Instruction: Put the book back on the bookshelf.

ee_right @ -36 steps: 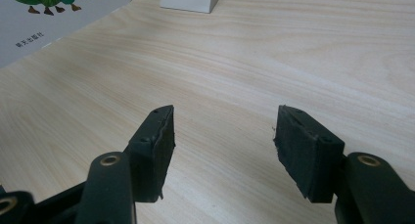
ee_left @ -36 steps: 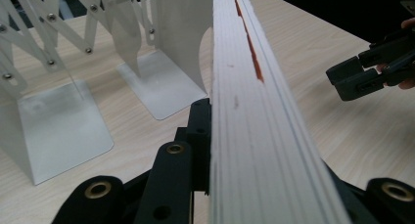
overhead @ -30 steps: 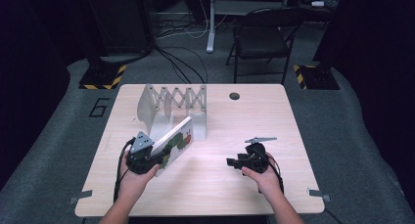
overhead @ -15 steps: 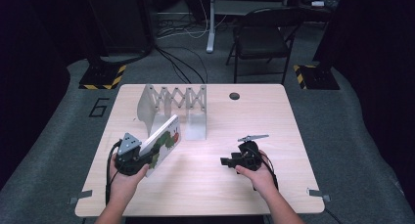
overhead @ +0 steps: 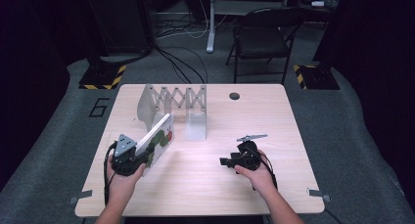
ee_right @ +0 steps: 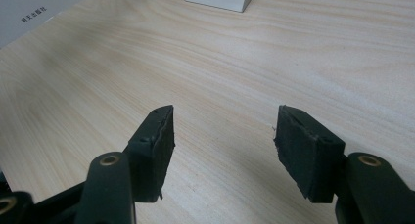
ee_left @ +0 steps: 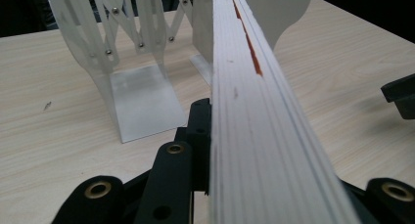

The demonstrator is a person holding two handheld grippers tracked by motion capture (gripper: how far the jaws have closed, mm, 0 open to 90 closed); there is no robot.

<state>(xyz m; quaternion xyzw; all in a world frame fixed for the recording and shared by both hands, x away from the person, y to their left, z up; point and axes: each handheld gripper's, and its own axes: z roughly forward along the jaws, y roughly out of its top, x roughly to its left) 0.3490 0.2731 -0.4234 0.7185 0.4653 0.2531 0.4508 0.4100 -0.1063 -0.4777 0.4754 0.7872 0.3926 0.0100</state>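
Between rack [overhead: 195, 117] ends nothing; book [overhead: 157, 137] in left gripper [overhead: 138, 157].

High overhead view; two low close views across the shared table [overhead: 205, 180]

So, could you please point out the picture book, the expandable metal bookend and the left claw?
Picture book [overhead: 159, 135], high view, front cover.
Expandable metal bookend [overhead: 179, 95], high view, scissor lattice.
Left claw [overhead: 145, 158], high view, between its fingertips.

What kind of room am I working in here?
Probably a lab or recording studio rather than a home: a lone wooden table on grey floor matting, hazard-striped stand bases, loose cables and a folding chair against dark surroundings.
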